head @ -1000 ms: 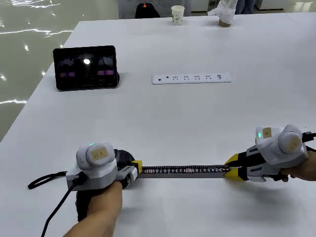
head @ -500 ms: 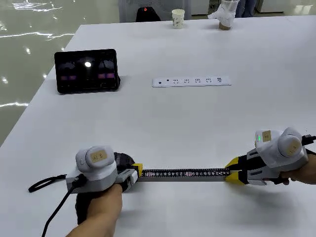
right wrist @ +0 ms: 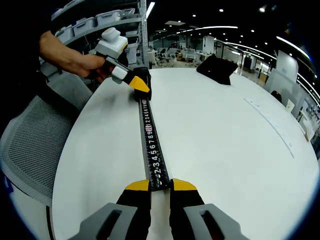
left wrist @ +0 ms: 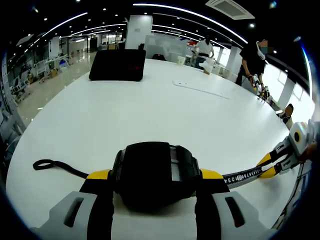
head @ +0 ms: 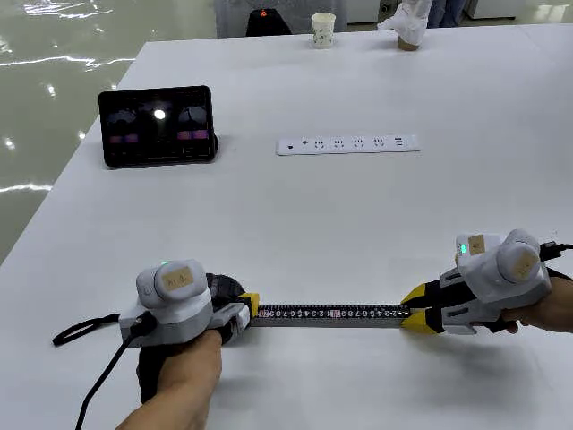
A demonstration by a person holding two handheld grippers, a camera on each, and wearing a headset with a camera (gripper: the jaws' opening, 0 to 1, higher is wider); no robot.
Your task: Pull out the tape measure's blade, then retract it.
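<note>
On the white table (head: 358, 224), the left gripper (head: 242, 309) clamps the rigid black tape measure case (left wrist: 155, 172) while the right gripper (head: 416, 309) pinches the tip of its thin, springy blade (head: 331, 313), which would likely snap back if released.

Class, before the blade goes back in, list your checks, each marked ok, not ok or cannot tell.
1. Left gripper shut on the tape measure case: ok.
2. Right gripper shut on the blade: ok.
3. Blade straight, unkinked, along the table: ok.
4. Strap trailing away from the blade: ok.
5. Power strip and tablet well off the line: ok.
6. Blade free to slide into the case: cannot tell.
</note>
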